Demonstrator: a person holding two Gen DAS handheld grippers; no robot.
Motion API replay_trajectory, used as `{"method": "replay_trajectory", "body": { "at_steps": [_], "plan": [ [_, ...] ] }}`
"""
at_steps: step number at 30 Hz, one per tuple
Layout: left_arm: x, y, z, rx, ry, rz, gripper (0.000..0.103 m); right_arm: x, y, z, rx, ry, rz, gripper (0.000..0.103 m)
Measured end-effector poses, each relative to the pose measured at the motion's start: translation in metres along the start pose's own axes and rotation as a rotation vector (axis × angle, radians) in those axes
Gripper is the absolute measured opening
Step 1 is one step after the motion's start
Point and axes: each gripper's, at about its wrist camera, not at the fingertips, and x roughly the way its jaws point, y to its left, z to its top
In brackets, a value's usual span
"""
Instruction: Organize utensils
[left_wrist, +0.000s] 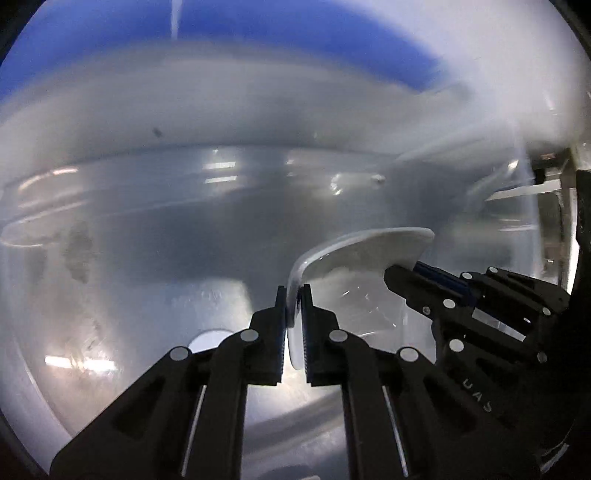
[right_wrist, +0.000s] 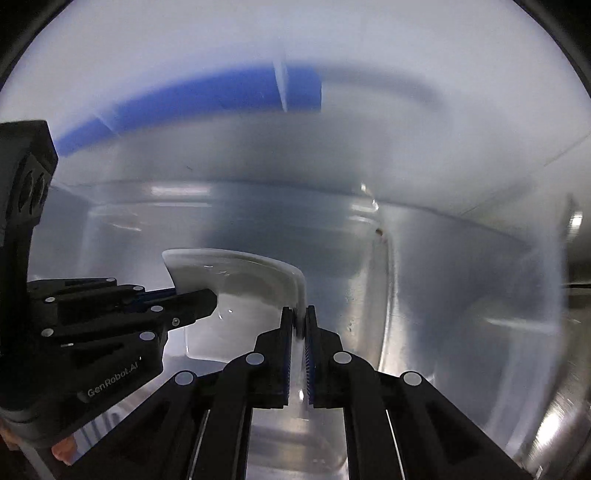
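Observation:
A clear plastic container with a white rim (left_wrist: 354, 254) is held between both grippers over a blurred steel basin. My left gripper (left_wrist: 294, 306) is shut on the rim's left corner. My right gripper (left_wrist: 406, 269) enters from the right and is shut on the rim's other side. In the right wrist view the same container (right_wrist: 236, 273) shows, with my right gripper (right_wrist: 300, 321) shut on its right rim and my left gripper (right_wrist: 207, 299) clamped on its left edge. No utensils are visible.
A shiny steel sink basin (left_wrist: 147, 221) fills the background, blurred by motion. Its right wall (right_wrist: 461, 277) curves close beside the right gripper. A blue band (right_wrist: 192, 96) and white wall lie beyond the basin.

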Motion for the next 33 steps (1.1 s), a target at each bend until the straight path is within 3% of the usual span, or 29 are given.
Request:
{"method": "replay_trajectory", "body": {
  "at_steps": [3,6,9,10,11,13,14,16,19,23,26,29,33],
  "plan": [
    [0.009,0.004,0.008,-0.025,0.007,-0.034,0.005,0.011,-0.007,0.003,0.017,0.015,-0.01,0.012],
    [0.005,0.003,0.008,-0.03,-0.022,0.0,0.005,0.009,-0.011,-0.002,0.023,0.033,-0.011,0.022],
    [-0.032,-0.017,-0.014,0.028,-0.13,0.072,0.006,-0.054,-0.013,-0.025,-0.007,-0.137,0.023,0.032],
    [-0.051,-0.026,-0.025,0.057,-0.19,0.071,0.006,-0.081,-0.017,-0.04,-0.018,-0.204,0.054,0.04],
    [-0.08,-0.04,-0.046,0.104,-0.273,0.062,0.01,-0.114,-0.024,-0.063,-0.021,-0.292,0.082,0.047],
    [-0.12,-0.064,-0.089,0.178,-0.384,0.025,0.039,-0.168,-0.038,-0.117,-0.034,-0.443,0.11,0.049],
    [-0.146,-0.077,-0.127,0.231,-0.455,-0.024,0.067,-0.193,-0.05,-0.158,-0.034,-0.508,0.119,0.049],
    [-0.168,-0.101,-0.191,0.301,-0.546,-0.08,0.073,-0.206,-0.068,-0.204,-0.023,-0.534,0.113,0.049],
    [-0.152,-0.13,-0.25,0.346,-0.486,-0.128,0.072,-0.18,-0.102,-0.278,0.007,-0.439,0.074,0.049],
    [-0.076,-0.152,-0.283,0.345,-0.324,-0.12,0.056,-0.115,-0.127,-0.319,0.063,-0.258,0.033,0.049],
    [-0.013,-0.15,-0.279,0.293,-0.21,-0.077,0.046,-0.075,-0.131,-0.32,0.094,-0.196,0.068,0.049],
    [0.022,-0.141,-0.273,0.204,-0.135,-0.093,0.037,-0.049,-0.134,-0.316,0.112,-0.155,0.113,0.049],
    [0.043,-0.143,-0.263,0.152,-0.157,-0.074,0.035,-0.034,-0.139,-0.308,0.133,-0.138,0.178,0.047]
  ]
}}
